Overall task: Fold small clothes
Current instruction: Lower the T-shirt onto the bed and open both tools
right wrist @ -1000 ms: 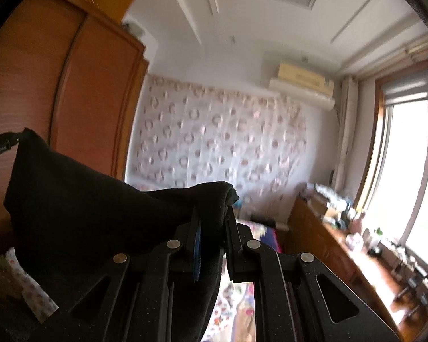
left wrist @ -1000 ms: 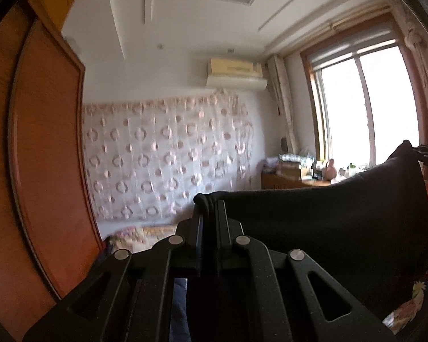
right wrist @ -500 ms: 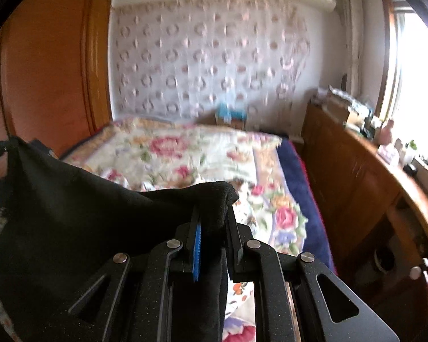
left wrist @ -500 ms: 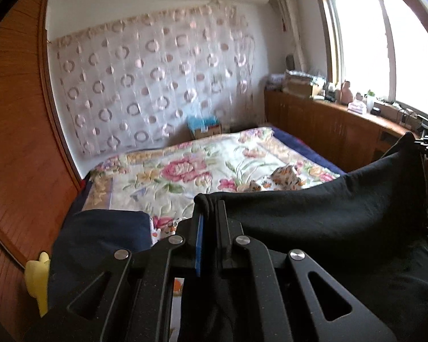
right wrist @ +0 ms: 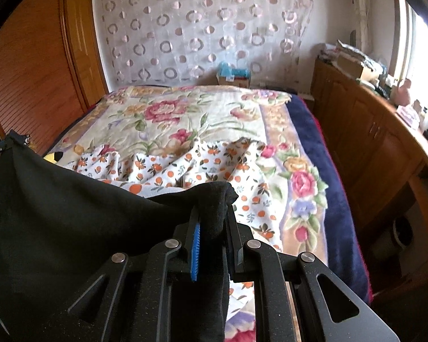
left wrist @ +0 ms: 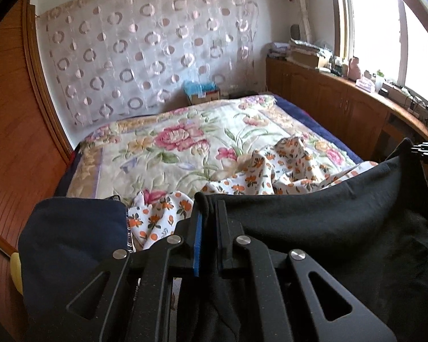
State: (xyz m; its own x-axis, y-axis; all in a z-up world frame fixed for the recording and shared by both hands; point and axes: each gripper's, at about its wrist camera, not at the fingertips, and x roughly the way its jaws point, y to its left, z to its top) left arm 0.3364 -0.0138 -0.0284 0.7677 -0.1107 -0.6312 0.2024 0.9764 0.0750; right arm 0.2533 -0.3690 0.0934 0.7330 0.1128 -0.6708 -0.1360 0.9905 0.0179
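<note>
in the left wrist view, a wooden wardrobe [left wrist: 11,142] is filling the left edge, and a dark blue cloth [left wrist: 71,245] is lying low on the left, just beside the gripper. next comes the left gripper [left wrist: 207,208], its 2 fingers pressed nearly together and pinching a corner of the black garment [left wrist: 328,228]. the garment is stretching away to the right as a taut sheet, its far corner reaching the other gripper's tip at the right edge. behind its upper edge, a white cloth with orange flowers [left wrist: 271,171] is lying rumpled on the floral bedspread [left wrist: 171,142]. a wooden cabinet [left wrist: 342,105] is running along the right under the window.

in the right wrist view, the black garment [right wrist: 71,213] is hanging across the left half, above the bed. to its right, the right gripper [right wrist: 214,208] is squeezing a bunched corner of it between its 2 fingers, which are sitting close together around the thick fold. beyond, the orange-flowered cloth [right wrist: 199,168] is lying crumpled on the bedspread [right wrist: 185,114], and the wooden cabinet [right wrist: 371,142] is standing at the right.
</note>
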